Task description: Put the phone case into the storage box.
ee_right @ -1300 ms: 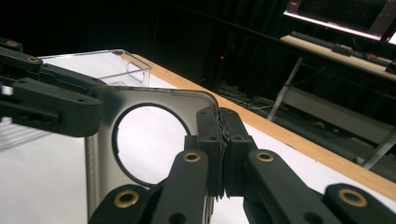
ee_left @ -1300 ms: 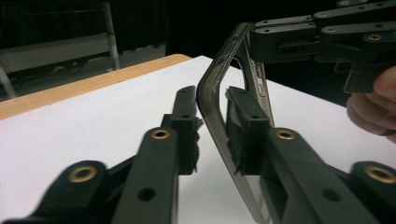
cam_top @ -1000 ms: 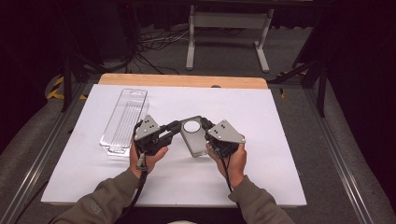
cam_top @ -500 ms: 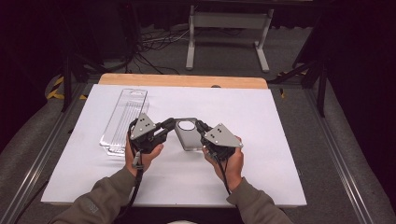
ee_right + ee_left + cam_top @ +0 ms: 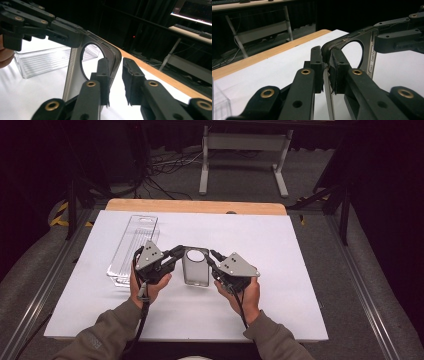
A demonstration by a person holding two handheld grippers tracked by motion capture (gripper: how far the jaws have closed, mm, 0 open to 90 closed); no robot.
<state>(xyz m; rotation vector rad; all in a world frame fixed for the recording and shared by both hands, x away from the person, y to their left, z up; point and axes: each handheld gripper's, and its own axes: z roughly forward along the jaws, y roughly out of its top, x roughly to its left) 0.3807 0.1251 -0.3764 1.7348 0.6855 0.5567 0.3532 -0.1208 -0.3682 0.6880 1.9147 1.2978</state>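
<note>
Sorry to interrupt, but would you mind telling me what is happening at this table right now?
A person is handling a smoky translucent phone case with a hand-held gripper in each hand, above a white table. The left gripper is clamped on one top corner of the case. The right gripper has just been opening: the case's other top corner sits between its jaws, with a gap showing on one side. A clear plastic package lies on the table off to the left.

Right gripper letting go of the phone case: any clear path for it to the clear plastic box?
Probably not directly. The clear plastic box lies beyond the left gripper, which is clamped on the phone case. The right gripper, its jaws just opening off the case, would likely have to cross over both.
</note>
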